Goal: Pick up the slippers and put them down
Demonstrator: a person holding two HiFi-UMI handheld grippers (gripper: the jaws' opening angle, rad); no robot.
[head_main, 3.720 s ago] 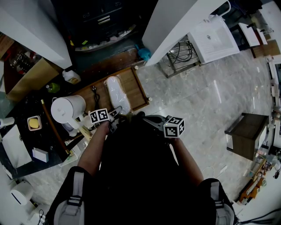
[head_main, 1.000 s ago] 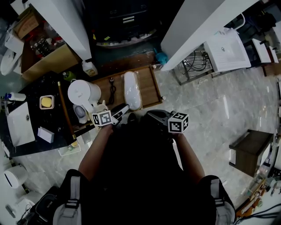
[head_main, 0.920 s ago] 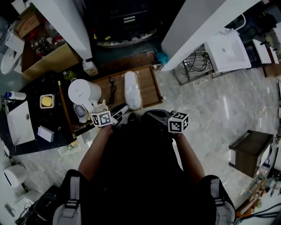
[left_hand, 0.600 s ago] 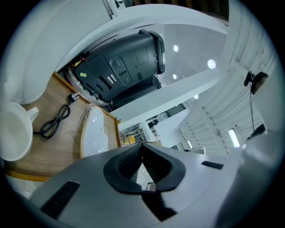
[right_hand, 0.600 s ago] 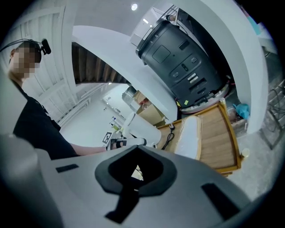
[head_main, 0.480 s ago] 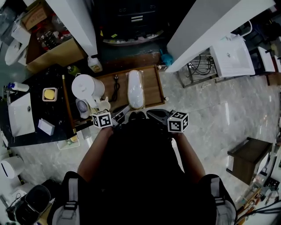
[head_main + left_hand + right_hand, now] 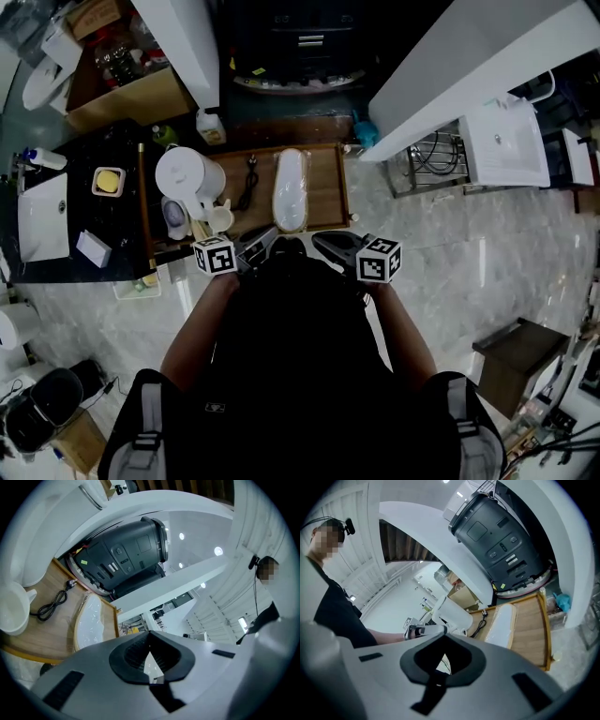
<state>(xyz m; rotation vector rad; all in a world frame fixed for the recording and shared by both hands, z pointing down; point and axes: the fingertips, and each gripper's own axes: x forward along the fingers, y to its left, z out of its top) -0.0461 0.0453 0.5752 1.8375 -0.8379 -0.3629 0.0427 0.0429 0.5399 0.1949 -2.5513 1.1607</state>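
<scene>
The slippers (image 7: 291, 187) are a white pair wrapped in clear plastic, lying on a wooden tray (image 7: 328, 183) on the floor just ahead of me. They also show in the left gripper view (image 7: 91, 623) and the right gripper view (image 7: 501, 625). My left gripper (image 7: 267, 236) hovers near the tray's near edge, short of the slippers, its jaws shut on nothing (image 7: 150, 660). My right gripper (image 7: 323, 242) is held beside it, also over the tray's near edge. Its jaws (image 7: 440, 663) are shut and empty too.
A black cable (image 7: 248, 183) lies on the tray left of the slippers. A white kettle (image 7: 187, 173) and a cup (image 7: 221, 217) stand at its left. A big black appliance (image 7: 126, 555) sits behind, between white beams. A wire rack (image 7: 431, 155) and a brown stool (image 7: 511, 361) stand to the right.
The head view has swung, so the tray and slippers now sit nearer the picture's middle. Both grippers stay close to my body, hardly shifted.
</scene>
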